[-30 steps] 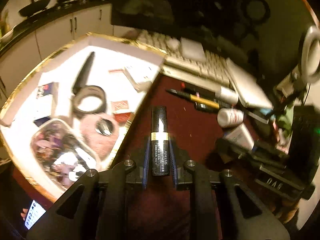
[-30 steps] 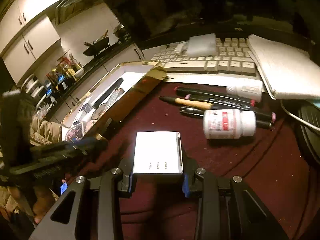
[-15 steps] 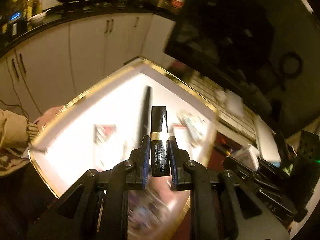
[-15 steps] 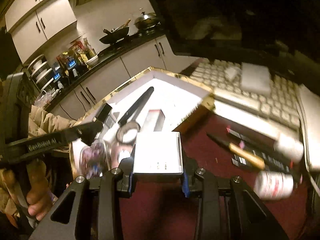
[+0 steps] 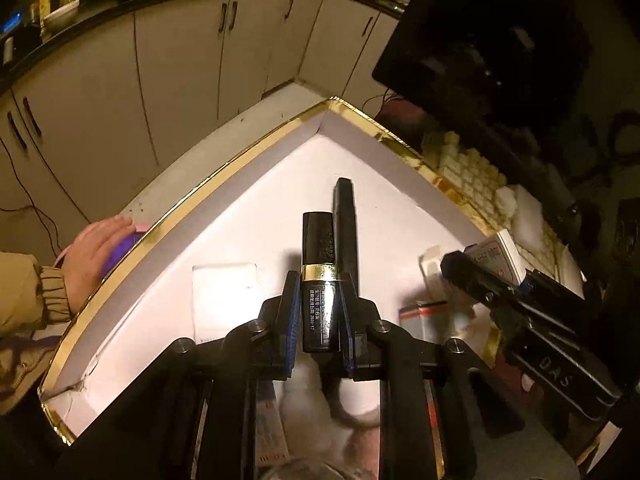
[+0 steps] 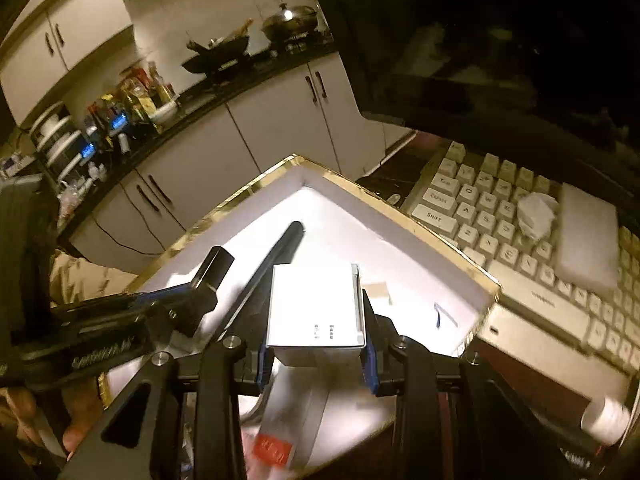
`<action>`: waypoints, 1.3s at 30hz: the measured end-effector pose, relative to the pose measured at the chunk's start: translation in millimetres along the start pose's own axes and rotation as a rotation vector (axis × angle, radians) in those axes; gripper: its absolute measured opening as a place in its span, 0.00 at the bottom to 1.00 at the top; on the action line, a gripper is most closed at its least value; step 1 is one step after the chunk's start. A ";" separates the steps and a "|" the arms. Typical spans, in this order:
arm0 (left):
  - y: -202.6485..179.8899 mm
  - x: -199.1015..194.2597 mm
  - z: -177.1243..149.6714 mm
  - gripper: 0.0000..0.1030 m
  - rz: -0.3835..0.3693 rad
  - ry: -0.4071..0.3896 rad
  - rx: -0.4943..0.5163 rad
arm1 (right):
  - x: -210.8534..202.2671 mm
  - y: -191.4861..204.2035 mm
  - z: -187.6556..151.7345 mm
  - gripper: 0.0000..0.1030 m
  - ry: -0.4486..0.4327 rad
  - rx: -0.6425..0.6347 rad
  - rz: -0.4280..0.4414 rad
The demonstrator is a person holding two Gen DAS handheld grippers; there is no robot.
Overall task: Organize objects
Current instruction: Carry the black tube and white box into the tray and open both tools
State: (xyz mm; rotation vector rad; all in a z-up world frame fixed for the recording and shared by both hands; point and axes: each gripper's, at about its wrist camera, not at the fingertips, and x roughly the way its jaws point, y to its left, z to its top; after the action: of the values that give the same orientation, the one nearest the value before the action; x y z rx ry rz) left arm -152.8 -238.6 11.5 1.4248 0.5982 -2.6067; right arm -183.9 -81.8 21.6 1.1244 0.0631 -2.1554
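Note:
My left gripper (image 5: 318, 316) is shut on a black tube with a gold band (image 5: 317, 264), held above the white floor of a gold-rimmed box (image 5: 224, 172). My right gripper (image 6: 318, 344) is shut on a small white box (image 6: 316, 308) and hangs over the same gold-rimmed box (image 6: 404, 216). In the left wrist view the right gripper (image 5: 476, 268) comes in from the right with the white box (image 5: 500, 252). The right wrist view shows the left gripper (image 6: 204, 292) at the left with the black tube (image 6: 214, 266). A long black pen-like stick (image 5: 346, 220) lies inside the box.
A white card (image 5: 224, 300) and small packets (image 5: 424, 312) lie in the box. A person's hand (image 5: 96, 252) rests at its left rim. A cream keyboard (image 6: 520, 240) with a white pad (image 6: 588, 236) lies right of it, and a white bottle (image 6: 606, 420) on the dark red tabletop. Kitchen cabinets (image 5: 180, 60) stand behind.
Both grippers have swung left from over the dark red tabletop to above the gold-rimmed box, each still carrying its object. The pens and bottle have slid out of view to the right.

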 end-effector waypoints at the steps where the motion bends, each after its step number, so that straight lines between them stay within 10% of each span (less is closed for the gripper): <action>1: 1.1 1.5 0.9 0.17 0.002 0.001 0.006 | 4.0 -1.3 1.7 0.34 0.007 0.006 -0.006; 21: 2.3 24.3 10.1 0.17 0.058 0.034 0.039 | 41.5 4.0 6.0 0.35 0.081 -0.010 0.013; 25: 3.6 19.0 11.5 0.33 0.029 0.039 0.014 | 42.1 0.4 5.1 0.37 0.089 0.008 0.022; 31: 9.0 -3.5 7.9 0.40 0.009 -0.015 -0.022 | 24.7 4.7 6.6 0.58 0.065 -0.023 0.055; 39: -7.1 -37.8 -16.7 0.40 -0.025 -0.134 -0.019 | -33.8 7.1 -31.6 0.58 0.015 -0.054 0.025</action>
State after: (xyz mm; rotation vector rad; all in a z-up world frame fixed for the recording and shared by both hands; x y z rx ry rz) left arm -120.7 -228.9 36.8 1.2330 0.6257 -2.6813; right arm -144.5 -57.6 28.7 1.1046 0.1119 -2.1112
